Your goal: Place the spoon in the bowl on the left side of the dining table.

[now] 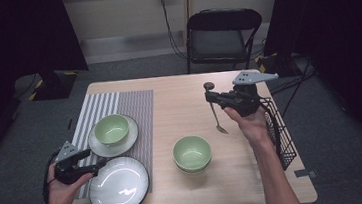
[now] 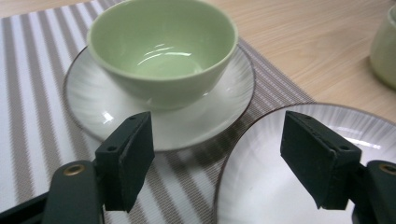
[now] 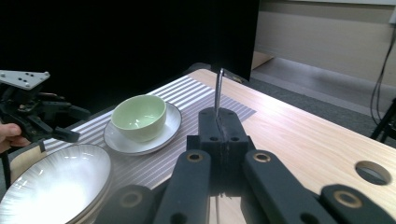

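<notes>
Right tool clamps a slim metal spoon above the wooden worktop — left tool, jaws wide and empty, hovers by the large white ribbed plate.

The spoon looks like polished metal. The bowl and plate are glossy glazed ceramic. The tabletop is matt pale wood, the placemat woven.

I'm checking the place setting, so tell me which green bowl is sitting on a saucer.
The green bowl on the striped placemat: it sits on a small white saucer. The other green bowl stands on the bare wooden table, mid-table.
</notes>
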